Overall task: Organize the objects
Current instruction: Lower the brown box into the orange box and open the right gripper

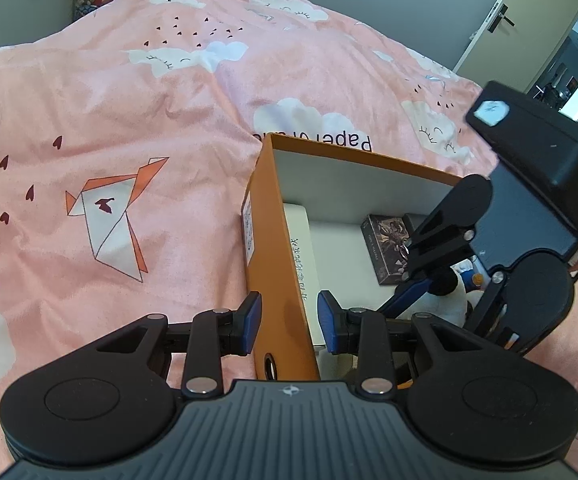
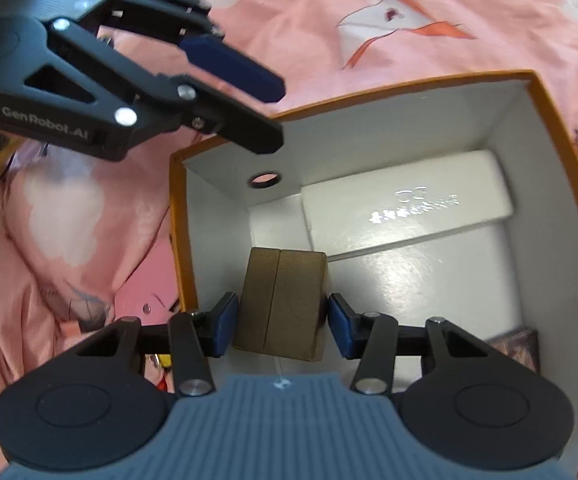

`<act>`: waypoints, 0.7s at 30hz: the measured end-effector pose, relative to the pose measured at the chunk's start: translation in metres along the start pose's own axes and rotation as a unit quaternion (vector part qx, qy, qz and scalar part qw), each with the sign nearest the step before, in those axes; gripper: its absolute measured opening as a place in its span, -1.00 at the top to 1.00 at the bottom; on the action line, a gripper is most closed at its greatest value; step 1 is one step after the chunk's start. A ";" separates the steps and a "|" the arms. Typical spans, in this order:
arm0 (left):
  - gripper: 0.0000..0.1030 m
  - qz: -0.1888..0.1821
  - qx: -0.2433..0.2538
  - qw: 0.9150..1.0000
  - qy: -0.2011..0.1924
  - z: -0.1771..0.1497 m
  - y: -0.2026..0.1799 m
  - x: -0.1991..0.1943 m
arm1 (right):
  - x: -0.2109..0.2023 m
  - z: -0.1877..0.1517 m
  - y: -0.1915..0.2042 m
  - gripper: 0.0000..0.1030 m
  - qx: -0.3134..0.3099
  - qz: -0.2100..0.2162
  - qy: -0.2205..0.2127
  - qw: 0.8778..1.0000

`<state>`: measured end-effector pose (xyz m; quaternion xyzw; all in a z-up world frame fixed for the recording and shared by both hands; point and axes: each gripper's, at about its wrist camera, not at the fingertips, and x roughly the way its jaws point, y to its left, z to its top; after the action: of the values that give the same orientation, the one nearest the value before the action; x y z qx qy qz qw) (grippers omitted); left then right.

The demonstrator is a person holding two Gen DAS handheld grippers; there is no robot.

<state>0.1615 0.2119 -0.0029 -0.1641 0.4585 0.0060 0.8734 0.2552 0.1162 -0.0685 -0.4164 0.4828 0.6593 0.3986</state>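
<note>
Inside the orange box (image 2: pixel 561 184), the right tool (image 2: pixel 281 322) grips a brown block (image 2: pixel 281 304), not yet released; the left tool (image 1: pixel 289 322) clamps the box wall; beyond lie a white case (image 2: pixel 409 204) and a dark card box (image 1: pixel 385 248), already packed.

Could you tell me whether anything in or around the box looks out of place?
Nothing stands out. The orange box sits open on the pink quilt, with a white case lying flat inside. The right tongs hold a brown block over it.
</note>
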 end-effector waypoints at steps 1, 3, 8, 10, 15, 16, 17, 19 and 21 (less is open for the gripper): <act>0.27 0.000 -0.001 1.000 0.000 0.000 0.000 0.000 | 0.003 0.002 -0.003 0.01 -0.001 0.008 0.003 1.000; 0.27 -0.002 -0.003 1.000 0.001 0.000 0.001 0.000 | 0.005 0.005 -0.006 0.01 -0.006 0.022 -0.001 1.000; 0.27 0.001 -0.001 1.000 0.004 0.002 0.001 0.002 | 0.003 0.004 -0.007 -0.19 0.005 0.003 0.005 1.000; 0.27 0.000 -0.001 1.000 0.004 0.001 0.001 0.002 | 0.000 0.003 -0.008 -0.19 0.012 0.001 0.005 1.000; 0.27 -0.003 0.002 1.000 0.003 0.000 -0.001 -0.001 | -0.014 -0.004 -0.008 -0.17 0.026 -0.014 0.000 1.000; 0.27 -0.003 0.002 1.000 0.003 0.000 -0.001 -0.001 | -0.019 -0.007 -0.009 -0.14 0.029 -0.017 0.000 0.999; 0.27 -0.002 0.002 1.000 0.003 0.000 -0.001 -0.001 | -0.023 -0.010 -0.009 -0.12 0.031 -0.020 0.001 0.999; 0.27 0.000 0.001 1.000 0.004 0.000 -0.001 -0.001 | -0.030 -0.016 -0.009 0.32 0.031 -0.036 0.013 0.999; 0.27 0.002 -0.001 1.000 0.005 0.001 -0.001 0.000 | -0.035 -0.022 -0.011 0.48 0.029 -0.060 0.028 0.997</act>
<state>0.1623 0.2110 -0.0025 -0.1637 0.4629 0.0071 0.8712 0.2811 0.0926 -0.0436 -0.4510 0.4866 0.6082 0.4358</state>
